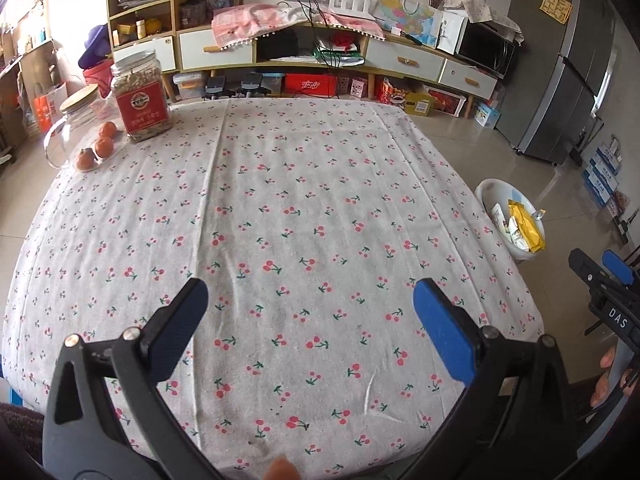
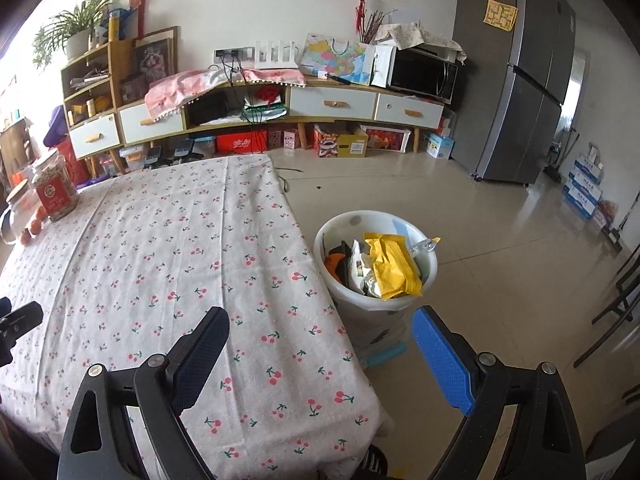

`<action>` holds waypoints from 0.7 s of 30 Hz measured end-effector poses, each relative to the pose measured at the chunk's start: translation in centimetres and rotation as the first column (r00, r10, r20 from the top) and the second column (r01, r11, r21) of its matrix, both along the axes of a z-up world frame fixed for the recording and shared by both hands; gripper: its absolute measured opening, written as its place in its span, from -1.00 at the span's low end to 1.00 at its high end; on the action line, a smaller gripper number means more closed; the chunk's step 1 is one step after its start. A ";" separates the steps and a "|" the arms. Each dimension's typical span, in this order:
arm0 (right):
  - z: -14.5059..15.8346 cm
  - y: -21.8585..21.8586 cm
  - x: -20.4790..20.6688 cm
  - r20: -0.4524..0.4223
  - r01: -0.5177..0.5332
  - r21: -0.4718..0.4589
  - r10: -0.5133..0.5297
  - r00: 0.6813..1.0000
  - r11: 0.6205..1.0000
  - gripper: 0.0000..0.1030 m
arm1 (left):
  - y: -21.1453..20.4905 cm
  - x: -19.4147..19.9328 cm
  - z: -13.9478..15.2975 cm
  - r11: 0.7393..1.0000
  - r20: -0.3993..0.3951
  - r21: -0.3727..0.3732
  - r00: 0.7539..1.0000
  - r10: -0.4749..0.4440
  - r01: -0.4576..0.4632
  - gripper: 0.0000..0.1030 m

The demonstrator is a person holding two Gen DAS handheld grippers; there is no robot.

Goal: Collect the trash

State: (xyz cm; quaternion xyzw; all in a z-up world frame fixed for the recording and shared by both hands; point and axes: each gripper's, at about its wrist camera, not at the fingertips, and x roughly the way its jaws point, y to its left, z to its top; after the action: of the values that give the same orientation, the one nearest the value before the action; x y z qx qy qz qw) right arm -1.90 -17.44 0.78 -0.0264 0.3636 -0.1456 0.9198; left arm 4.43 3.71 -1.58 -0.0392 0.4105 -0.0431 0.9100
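left gripper (image 1: 310, 312) spread wide, right gripper (image 2: 320, 344) likewise, bin (image 2: 332, 236) holding wrappers

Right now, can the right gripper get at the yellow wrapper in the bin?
Probably yes. The right gripper is open and empty, the yellow wrapper lies on top in the open white bin, and nothing stands between them.

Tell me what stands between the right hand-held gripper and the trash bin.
Nothing visible does. The right hand-held gripper is open and empty over the table's right edge; the white bin, filled with a yellow wrapper and other packets, stands on open floor just beyond.
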 end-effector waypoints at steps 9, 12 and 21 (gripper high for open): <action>-0.7 0.1 0.1 -0.019 0.000 0.004 0.000 1.000 1.000 0.83 | -0.5 -0.3 0.0 1.000 0.007 -0.005 1.000 -0.014 0.014 0.98; -0.9 0.4 0.1 -0.025 -0.009 -0.006 0.009 1.000 1.000 0.83 | -0.6 -0.4 0.0 1.000 0.003 -0.012 1.000 -0.014 0.014 0.98; -1.1 0.7 0.0 -0.022 -0.017 -0.022 0.016 1.000 1.000 0.83 | -0.8 -0.7 0.4 1.000 0.023 -0.006 1.000 -0.017 0.017 0.98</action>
State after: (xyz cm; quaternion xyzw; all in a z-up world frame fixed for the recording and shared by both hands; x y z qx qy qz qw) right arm -1.90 -16.77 -0.28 -0.0412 0.3716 -0.1417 0.9166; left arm 3.73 2.88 -1.15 -0.0378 0.4004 -0.0525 0.9141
